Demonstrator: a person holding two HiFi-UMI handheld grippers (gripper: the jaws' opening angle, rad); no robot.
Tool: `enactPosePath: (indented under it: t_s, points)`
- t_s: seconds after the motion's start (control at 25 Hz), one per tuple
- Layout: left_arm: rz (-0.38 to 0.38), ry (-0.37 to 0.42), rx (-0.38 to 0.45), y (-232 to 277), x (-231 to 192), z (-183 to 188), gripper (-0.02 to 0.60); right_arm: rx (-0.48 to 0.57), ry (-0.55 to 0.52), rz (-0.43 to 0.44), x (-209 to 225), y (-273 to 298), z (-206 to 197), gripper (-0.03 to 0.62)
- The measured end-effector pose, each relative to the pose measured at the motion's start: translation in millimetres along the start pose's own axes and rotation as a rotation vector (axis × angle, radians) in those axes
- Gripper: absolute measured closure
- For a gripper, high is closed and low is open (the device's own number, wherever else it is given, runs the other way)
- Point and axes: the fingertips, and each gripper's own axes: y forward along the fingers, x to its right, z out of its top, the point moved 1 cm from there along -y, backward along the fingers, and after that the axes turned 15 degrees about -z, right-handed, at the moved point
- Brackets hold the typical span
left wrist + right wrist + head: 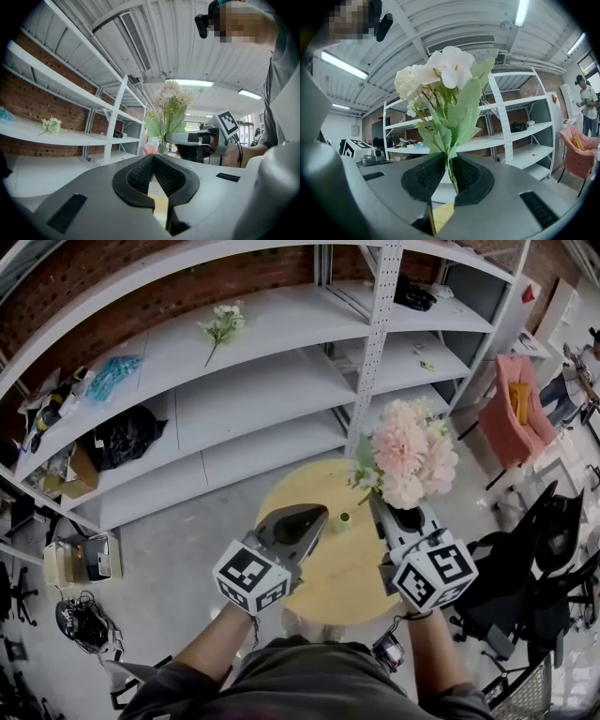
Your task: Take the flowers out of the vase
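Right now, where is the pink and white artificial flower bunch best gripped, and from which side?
The thin green stem just below the leaves, approached level from the side: the flower bunch stands upright, its top wide and soft. The right gripper is shut on that stem.

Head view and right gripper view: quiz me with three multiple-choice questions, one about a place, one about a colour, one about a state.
1. Where does the loose sprig lie?
A. a windowsill
B. the white shelf
C. a sofa

2. What colour is the held bunch?
A. dark blue
B. bright orange
C. pale pink

3. How do the right tongs stand?
A. wide open, empty
B. shut on the flower stem
C. shut on a cup

Answers:
1 B, the sprig lies on an upper shelf board.
2 C, the head view shows pink petals.
3 B, the pads pinch the stem in the right gripper view.
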Motion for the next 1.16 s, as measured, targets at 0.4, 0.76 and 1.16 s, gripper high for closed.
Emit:
enactPosePath:
  t_s: [0.4, 0.76, 1.16]
  points:
    - [0.003, -0.01, -0.01, 8, 0, -6, 0.572, -0.016, 0.012, 0.008, 7, 3, -9, 0.542]
    - [0.01, -0.011, -0.012, 8, 1, -7, 0.572, -0.015, 0.026, 0.019, 8, 4, -9, 0.542]
    - [0.01, -0.018, -0.019, 9, 2, -10, 0.572, -0.028, 0.022, 0.024, 9, 4, -14, 0.542]
